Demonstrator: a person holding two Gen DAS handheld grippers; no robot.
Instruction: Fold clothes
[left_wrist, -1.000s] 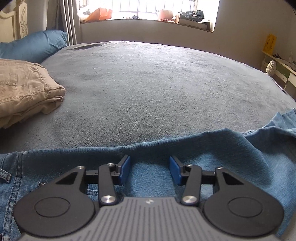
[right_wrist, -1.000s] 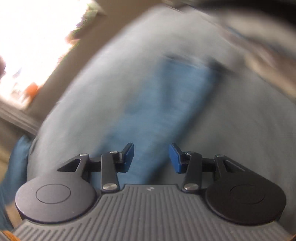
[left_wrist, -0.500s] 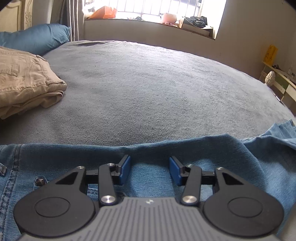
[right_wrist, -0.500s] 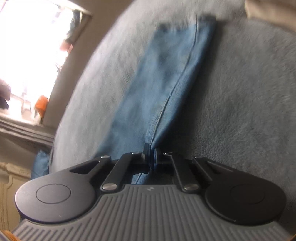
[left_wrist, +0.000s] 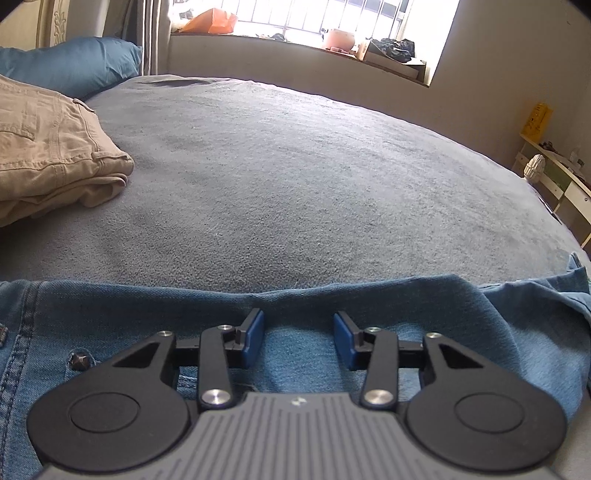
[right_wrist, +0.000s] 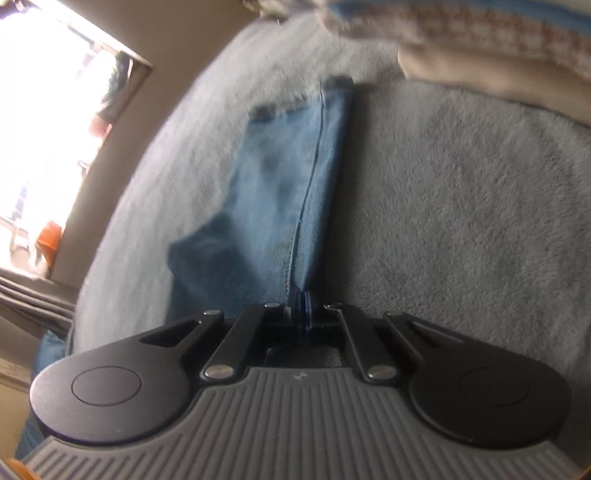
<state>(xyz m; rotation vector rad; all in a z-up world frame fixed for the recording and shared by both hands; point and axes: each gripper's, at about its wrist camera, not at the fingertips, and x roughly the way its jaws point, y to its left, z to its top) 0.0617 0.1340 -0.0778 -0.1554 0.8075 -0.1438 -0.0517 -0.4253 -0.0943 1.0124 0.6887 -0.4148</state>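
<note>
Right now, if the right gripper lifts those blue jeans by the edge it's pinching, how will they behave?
The jeans will probably droop: the denim already creases around the shut right gripper. They look fairly heavy, so the leg may drag on the fleecy bedspread. The left gripper, jaws closing with denim beneath them, could share the load.

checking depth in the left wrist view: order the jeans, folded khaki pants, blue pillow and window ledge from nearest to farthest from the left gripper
1. jeans: right under the left gripper
2. folded khaki pants: left, mid-bed
3. blue pillow: far left, behind the pants
4. window ledge: beyond the bed
</note>
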